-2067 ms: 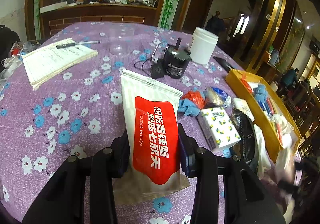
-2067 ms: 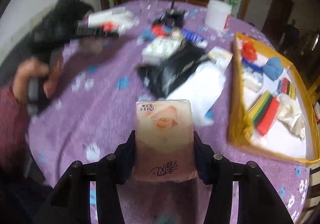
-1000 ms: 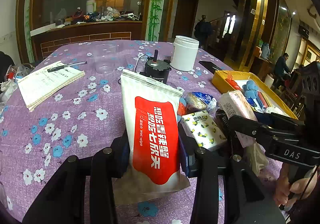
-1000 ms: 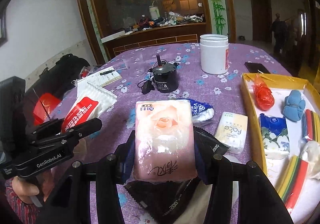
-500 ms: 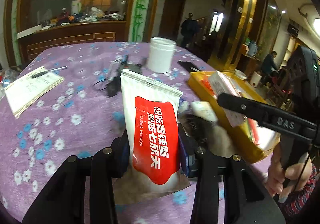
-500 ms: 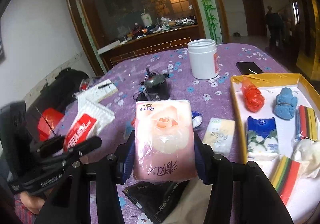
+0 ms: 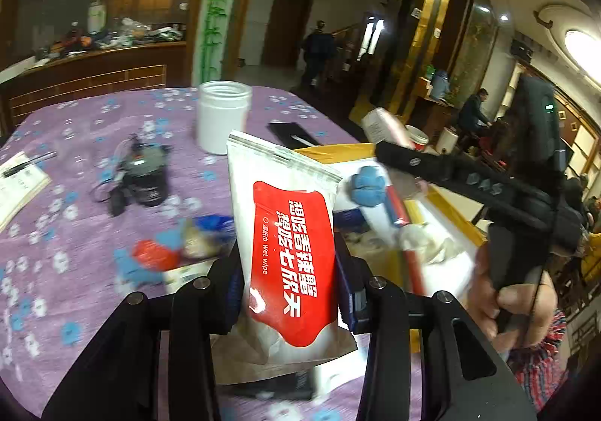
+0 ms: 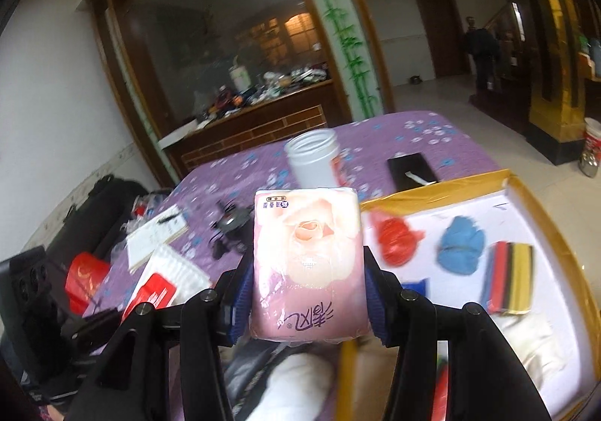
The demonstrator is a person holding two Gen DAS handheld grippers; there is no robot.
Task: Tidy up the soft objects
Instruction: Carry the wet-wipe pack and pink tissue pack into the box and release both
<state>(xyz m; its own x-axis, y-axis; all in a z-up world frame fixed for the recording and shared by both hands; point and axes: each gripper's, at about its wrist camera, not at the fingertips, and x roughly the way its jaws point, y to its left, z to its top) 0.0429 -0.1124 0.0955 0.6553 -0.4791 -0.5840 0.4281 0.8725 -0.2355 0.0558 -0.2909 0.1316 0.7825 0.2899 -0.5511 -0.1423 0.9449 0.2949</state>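
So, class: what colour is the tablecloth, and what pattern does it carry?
Purple tablecloth with blue and white flowers; left wrist view.

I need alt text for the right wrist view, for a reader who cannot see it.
The right gripper holds a pink tissue pack between its fingers, above a purple floral tablecloth. To the right, a yellow tray holds a red bag and a blue cloth.

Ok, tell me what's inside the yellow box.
In the yellow box: red bag, blue cloth ball, striped bundle, white fabric. The pink tissue pack and right gripper hide its near-left part.
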